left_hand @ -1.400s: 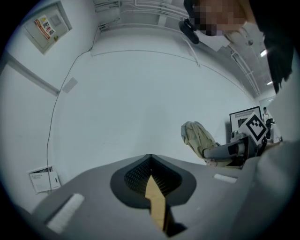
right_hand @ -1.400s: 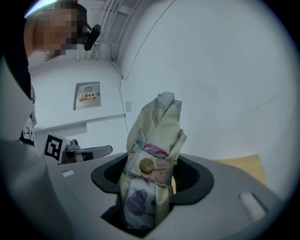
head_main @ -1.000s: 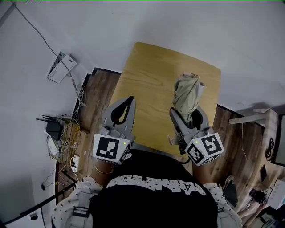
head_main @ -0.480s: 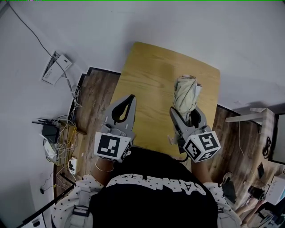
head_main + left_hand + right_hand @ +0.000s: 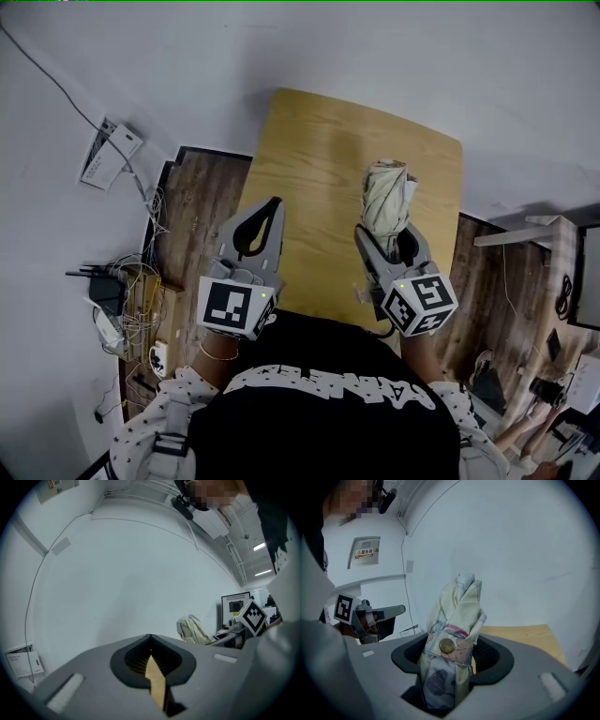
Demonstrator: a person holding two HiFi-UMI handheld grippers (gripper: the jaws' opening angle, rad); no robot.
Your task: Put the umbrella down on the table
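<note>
One outstretched right claw (image 5: pixel 386 236), clamping folded umbrella (image 5: pixel 388 190)

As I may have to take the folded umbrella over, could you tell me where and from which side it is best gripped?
Grip the umbrella at its buttoned strap, where the folds are bound tight; the fabric beyond is loose and puffy. Come along its length from the near end, jaws either side, as the right hand-held gripper is shut on it now.

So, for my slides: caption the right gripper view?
Right gripper shut on a folded cream umbrella, wooden table beyond, left gripper at left.
</note>
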